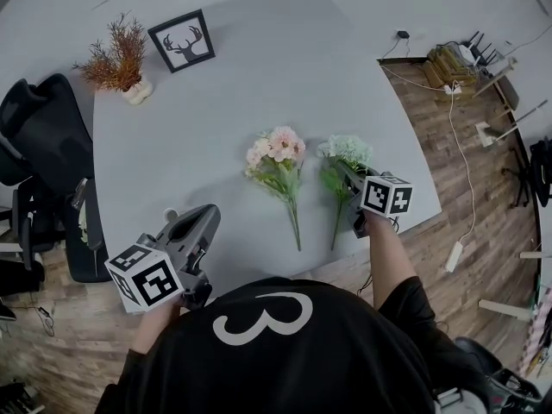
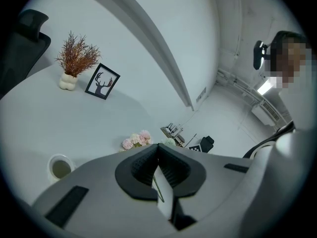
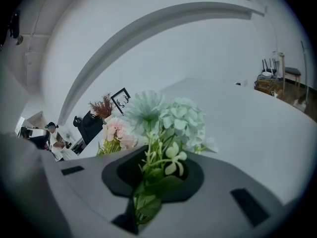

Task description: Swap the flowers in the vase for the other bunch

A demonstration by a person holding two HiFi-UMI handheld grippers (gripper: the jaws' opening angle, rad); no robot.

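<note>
A person in a black shirt bearing a large white figure like a "3" (image 1: 263, 317), the only mark in view that reads as writing, works two hand-held tongs over a grey table (image 1: 216, 128). Each tong carries one cube of black-and-white square markers, two cubes in all (image 1: 142, 276) (image 1: 385, 195). Two bunches of flowers are out on the table, side by side and just apart, heads pointing away from the person. The pink bunch (image 1: 278, 153) lies flat on the left, free of both tongs. The mint-green bunch (image 1: 345, 152) is to its right, its stems clamped between the narrow jaws of the right gripper (image 1: 349, 178), blooms standing up past the tips. Whether this bunch touches the tabletop cannot be told. The left gripper (image 1: 210, 212) is near the table's front edge with its jaw tips drawn together on nothing. Just beside it stands the one small white vase (image 2: 60, 167), well apart from both bunches. At the far left corner are one framed deer-head picture (image 1: 181, 40) and one russet dried plant (image 1: 119, 54) in a white pot.
</note>
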